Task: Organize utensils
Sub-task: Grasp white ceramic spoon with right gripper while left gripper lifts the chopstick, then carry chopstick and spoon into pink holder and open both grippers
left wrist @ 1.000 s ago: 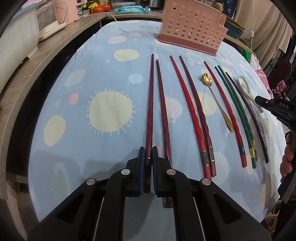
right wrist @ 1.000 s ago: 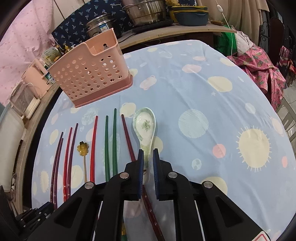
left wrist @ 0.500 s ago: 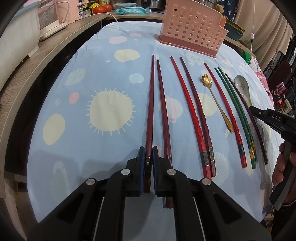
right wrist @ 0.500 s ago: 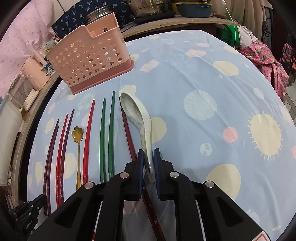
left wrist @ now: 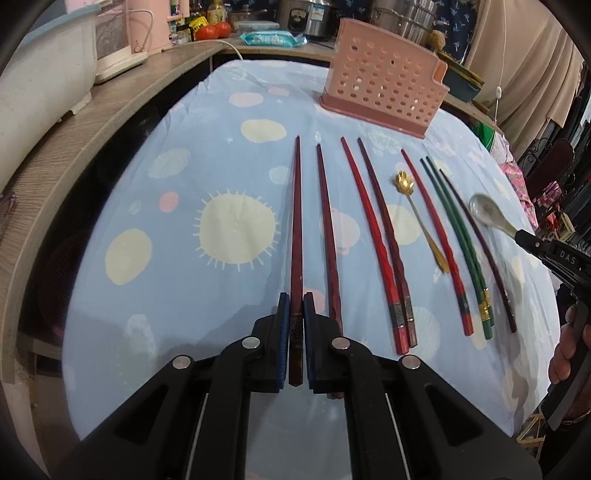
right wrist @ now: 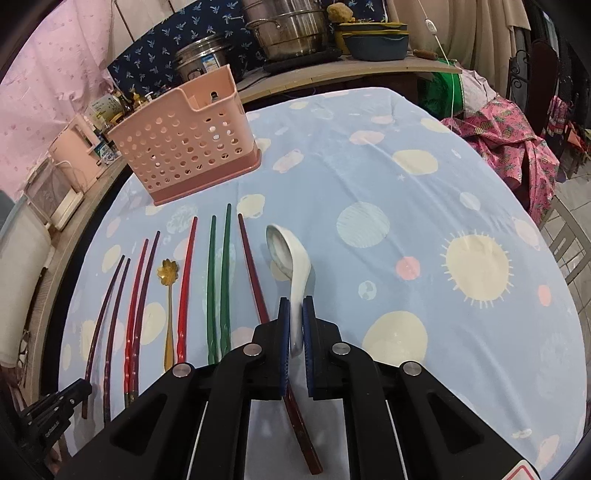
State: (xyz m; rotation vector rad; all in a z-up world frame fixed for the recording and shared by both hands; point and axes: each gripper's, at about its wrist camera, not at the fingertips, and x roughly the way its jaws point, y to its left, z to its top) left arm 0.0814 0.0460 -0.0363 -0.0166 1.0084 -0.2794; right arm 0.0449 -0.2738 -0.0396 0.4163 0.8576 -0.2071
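My left gripper point(left wrist: 294, 306) is shut on the thick end of a dark red chopstick point(left wrist: 296, 221) and holds it above the blue tablecloth. Its partner chopstick point(left wrist: 327, 229) lies just to the right. My right gripper point(right wrist: 294, 314) is shut on the handle of a white ceramic spoon point(right wrist: 291, 262) and holds it above the cloth, bowl pointing away; it also shows in the left wrist view point(left wrist: 489, 213). A pink perforated utensil basket point(left wrist: 384, 96) point(right wrist: 181, 142) stands at the far side of the table.
Laid in a row on the cloth are red chopsticks point(left wrist: 373, 236), a gold flower spoon point(left wrist: 421, 221), another red chopstick point(left wrist: 436, 236), green chopsticks point(left wrist: 458, 243) and a dark chopstick point(left wrist: 480, 251). A wooden counter point(left wrist: 74, 147) with appliances runs along the left. Pots point(right wrist: 291, 33) stand behind.
My right gripper has lifted the white spoon off the cloth and tipped it up. My left gripper has raised the dark red chopstick slightly off the cloth.
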